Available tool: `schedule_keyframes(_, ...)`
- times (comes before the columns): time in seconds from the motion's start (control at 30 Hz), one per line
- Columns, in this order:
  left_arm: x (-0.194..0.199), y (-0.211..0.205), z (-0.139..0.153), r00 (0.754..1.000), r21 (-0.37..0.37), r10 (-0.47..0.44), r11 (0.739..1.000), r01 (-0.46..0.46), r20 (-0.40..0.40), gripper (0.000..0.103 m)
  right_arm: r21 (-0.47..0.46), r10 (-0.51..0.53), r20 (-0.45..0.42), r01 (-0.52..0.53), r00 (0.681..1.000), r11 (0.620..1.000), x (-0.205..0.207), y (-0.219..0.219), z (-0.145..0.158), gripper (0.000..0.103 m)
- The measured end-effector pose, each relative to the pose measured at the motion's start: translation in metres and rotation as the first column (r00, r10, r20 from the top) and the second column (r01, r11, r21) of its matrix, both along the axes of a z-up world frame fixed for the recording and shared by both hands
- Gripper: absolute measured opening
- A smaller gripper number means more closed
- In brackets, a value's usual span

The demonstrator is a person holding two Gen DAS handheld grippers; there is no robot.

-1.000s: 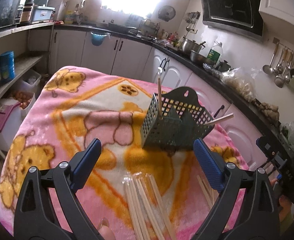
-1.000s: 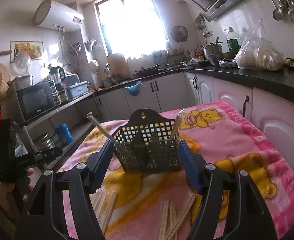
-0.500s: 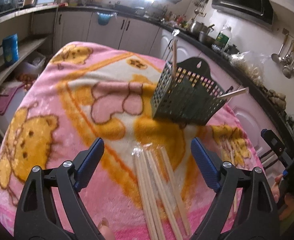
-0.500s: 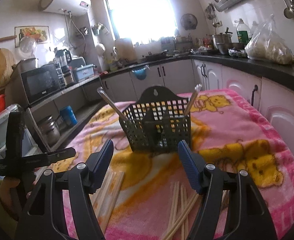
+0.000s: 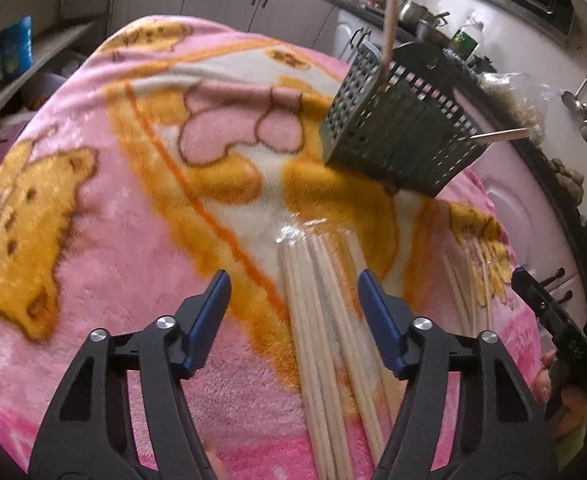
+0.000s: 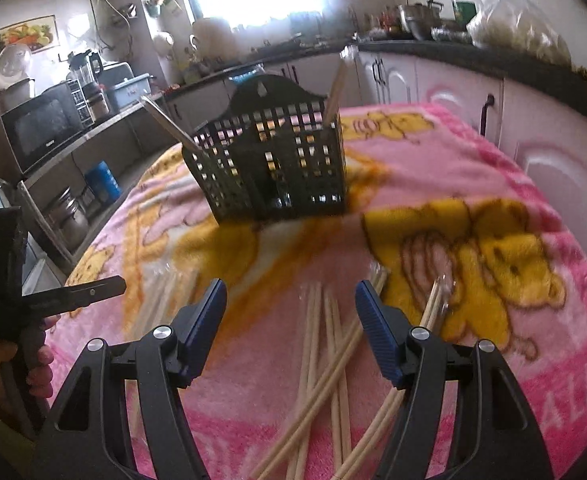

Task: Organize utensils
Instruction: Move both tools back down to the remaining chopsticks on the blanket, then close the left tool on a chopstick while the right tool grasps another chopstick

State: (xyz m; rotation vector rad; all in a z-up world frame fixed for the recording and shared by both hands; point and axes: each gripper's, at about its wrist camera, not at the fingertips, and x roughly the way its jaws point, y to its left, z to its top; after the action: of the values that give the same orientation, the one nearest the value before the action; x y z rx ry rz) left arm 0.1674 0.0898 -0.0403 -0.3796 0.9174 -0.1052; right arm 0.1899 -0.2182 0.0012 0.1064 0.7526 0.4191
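Overhead, both pairs of jaws spread apart, gripping nothing: left gripper above pale wooden chopsticks, right gripper above crossed loose chopsticks, all near dark green slotted plastic utensil basket on pink bear-print fleece blanket.

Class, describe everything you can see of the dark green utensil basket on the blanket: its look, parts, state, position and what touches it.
The utensil basket is dark green, apparently plastic, with lattice walls pierced by square holes. An arched back panel with a hanging hole rises above the rim, and inner dividers split it into compartments. It stands upright on the pink bear-print blanket, beyond both open grippers, touched by neither. Two chopsticks lean out of it, one at each end compartment. Loose chopsticks lie on the blanket nearer the cameras, apart from it.
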Motion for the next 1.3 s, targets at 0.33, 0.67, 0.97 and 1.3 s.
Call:
schedule_keyframes(0.33, 0.018, 0.008, -0.022, 0.998, -0.064, 0.018, 0.998, -0.023, -0.065, 0.032, -0.018, -0.007, -0.034, 0.006, 0.999, 1.0, 0.01, -0.004, -0.014, 0.064)
schedule_keyframes(0.67, 0.042, 0.013, -0.028, 0.996, -0.084, 0.024, 0.996, -0.031, -0.091, 0.012, -0.03, -0.031, -0.091, 0.028, 0.995, 0.999, 0.029, -0.014, -0.023, 0.064)
schedule_keyframes(0.97, 0.053, 0.013, -0.028, 0.994, -0.057, 0.016, 0.998, -0.022, -0.112, 0.012, -0.018, -0.004, -0.192, 0.0, 0.981, 1.0, 0.047, -0.012, -0.038, 0.058)
schedule_keyframes(1.3, 0.068, 0.014, -0.028, 0.991, -0.035, -0.007, 0.999, 0.002, -0.135, 0.012, 0.054, -0.051, -0.396, 0.079, 0.917, 0.995, 0.085, -0.029, -0.051, 0.039)
